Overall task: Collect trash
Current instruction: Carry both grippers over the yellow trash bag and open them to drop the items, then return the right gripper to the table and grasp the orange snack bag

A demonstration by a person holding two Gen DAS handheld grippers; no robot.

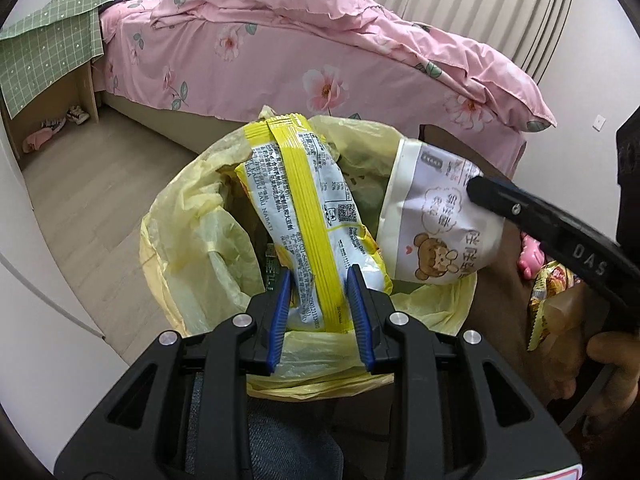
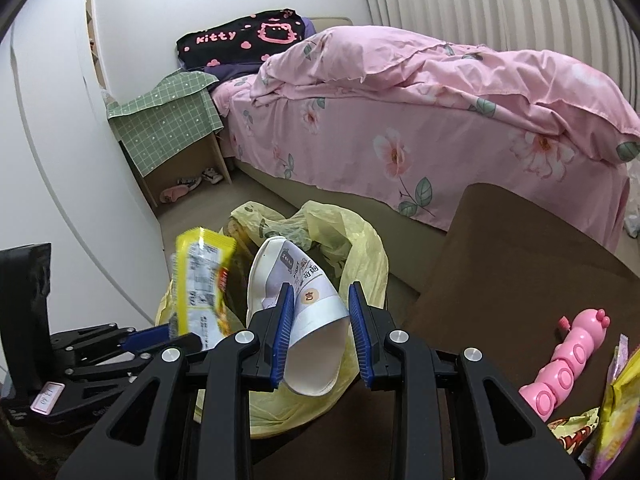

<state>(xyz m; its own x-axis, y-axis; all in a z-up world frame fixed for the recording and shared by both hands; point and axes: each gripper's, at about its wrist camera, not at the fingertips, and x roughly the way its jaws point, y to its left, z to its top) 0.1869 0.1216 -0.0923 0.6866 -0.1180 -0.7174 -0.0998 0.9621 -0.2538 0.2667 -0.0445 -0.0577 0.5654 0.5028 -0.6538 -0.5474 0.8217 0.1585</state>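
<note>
Both pairs of blue-padded jaws are pinching trash. On the left gripper (image 1: pixel 320 300) they clamp the lower end of a yellow snack wrapper (image 1: pixel 308 216); on the right gripper (image 2: pixel 320 332) they squeeze a white paper cup (image 2: pixel 296 312) printed with a cartoon bear. Wrapper and cup hang over the mouth of a bin lined with a yellow trash bag (image 1: pixel 192 240), the cup at about 3 o'clock from the wrapper in the left wrist view.

At 3 o'clock of the bag in the right wrist view stands a dark brown table (image 2: pixel 500 272). On it, toward 4 o'clock, lie a pink toy (image 2: pixel 568 364) and more snack packets (image 2: pixel 612 412).

Behind the bin, at 12 o'clock, runs a bed under a pink floral duvet (image 2: pixel 440 92), with a black "kitty" pillow (image 2: pixel 244 38) at its head. A low stand draped in green checked cloth (image 2: pixel 168 120) sits at 10 o'clock, slippers (image 2: pixel 176 192) beneath it. Wood-look flooring (image 1: pixel 96 188) and white walls complete the room.
</note>
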